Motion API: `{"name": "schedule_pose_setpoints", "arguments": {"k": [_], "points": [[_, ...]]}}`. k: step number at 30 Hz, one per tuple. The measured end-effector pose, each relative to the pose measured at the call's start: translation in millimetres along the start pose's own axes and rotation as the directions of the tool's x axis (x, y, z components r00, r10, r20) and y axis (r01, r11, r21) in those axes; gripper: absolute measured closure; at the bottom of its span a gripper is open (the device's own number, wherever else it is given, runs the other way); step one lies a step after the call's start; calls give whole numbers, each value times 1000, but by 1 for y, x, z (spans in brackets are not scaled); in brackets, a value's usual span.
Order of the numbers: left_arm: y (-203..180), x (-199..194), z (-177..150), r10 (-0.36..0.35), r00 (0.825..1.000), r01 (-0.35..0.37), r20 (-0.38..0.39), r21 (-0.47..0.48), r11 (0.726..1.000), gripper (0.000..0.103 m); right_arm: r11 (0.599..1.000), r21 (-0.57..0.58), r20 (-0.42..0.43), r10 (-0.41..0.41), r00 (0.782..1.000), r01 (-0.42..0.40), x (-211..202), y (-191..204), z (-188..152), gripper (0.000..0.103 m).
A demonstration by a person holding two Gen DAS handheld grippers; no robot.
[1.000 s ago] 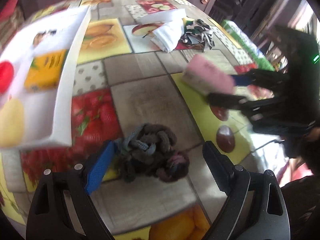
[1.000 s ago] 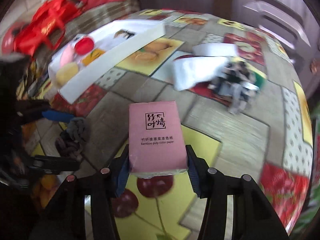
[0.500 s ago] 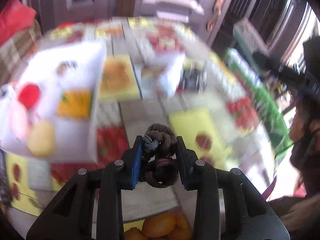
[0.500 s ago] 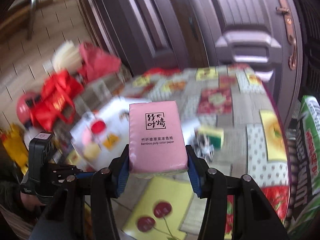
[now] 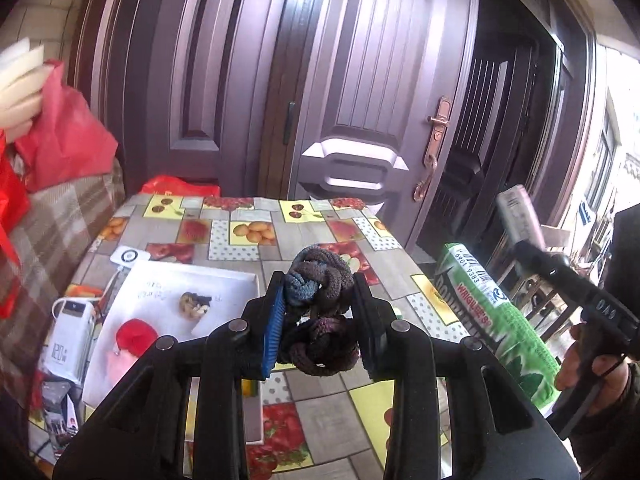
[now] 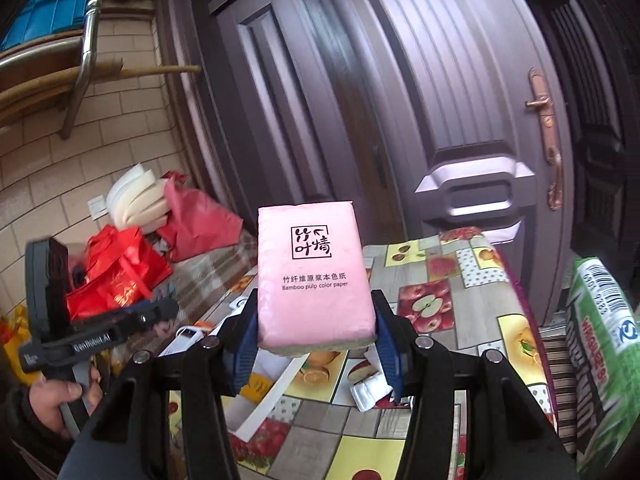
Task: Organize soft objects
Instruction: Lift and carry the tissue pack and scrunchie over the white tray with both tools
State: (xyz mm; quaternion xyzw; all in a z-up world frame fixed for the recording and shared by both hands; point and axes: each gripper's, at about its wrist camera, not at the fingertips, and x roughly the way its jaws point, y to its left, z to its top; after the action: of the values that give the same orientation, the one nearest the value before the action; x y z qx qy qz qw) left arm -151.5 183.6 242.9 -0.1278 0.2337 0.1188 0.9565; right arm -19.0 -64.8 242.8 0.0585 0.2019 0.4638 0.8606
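My left gripper (image 5: 320, 312) is shut on a knotted rope bundle (image 5: 320, 304), brown with a blue-grey end, held high above the table. My right gripper (image 6: 316, 332) is shut on a pink tissue pack (image 6: 314, 276), also held high; that pack shows edge-on at the right of the left wrist view (image 5: 520, 216). A white tray (image 5: 224, 280) lies on the table's left side and holds a red soft object (image 5: 136, 332), a pink one (image 5: 120, 360) and a small brown item (image 5: 194, 303). The left gripper's body shows at the left of the right wrist view (image 6: 92, 332).
The table has a fruit-print cloth (image 5: 304, 224). A white folded cloth (image 6: 370, 392) lies on it. A white power bank (image 5: 70, 344) sits left of the tray. A green sack (image 5: 496, 320) stands at the right edge. Red bags (image 6: 120, 276) and a dark door (image 5: 360, 120) are behind.
My left gripper closed on the rope bundle and lifted it off the table. Both grippers have risen and tilted up, so the door now fills the views.
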Motion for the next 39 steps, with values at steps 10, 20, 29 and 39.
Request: {"name": "schedule_pose_setpoints", "arguments": {"k": [10, 20, 29, 39], "points": [[28, -11, -2, -47, 999, 47, 10, -10, 999, 72, 998, 12, 7, -56, 998, 56, 0, 29, -1, 52], [46, -20, 1, -52, 998, 52, 23, -12, 999, 72, 998, 2, 31, -66, 997, 66, 0, 52, 0, 52], [52, -22, 0, -52, 998, 52, 21, -13, 999, 72, 998, 5, 29, -63, 998, 63, 4, 61, 0, 52], [68, -29, -2, -49, 999, 50, 25, -28, 998, 72, 999, -9, 17, -51, 999, 51, 12, 74, 0, 52]]}}
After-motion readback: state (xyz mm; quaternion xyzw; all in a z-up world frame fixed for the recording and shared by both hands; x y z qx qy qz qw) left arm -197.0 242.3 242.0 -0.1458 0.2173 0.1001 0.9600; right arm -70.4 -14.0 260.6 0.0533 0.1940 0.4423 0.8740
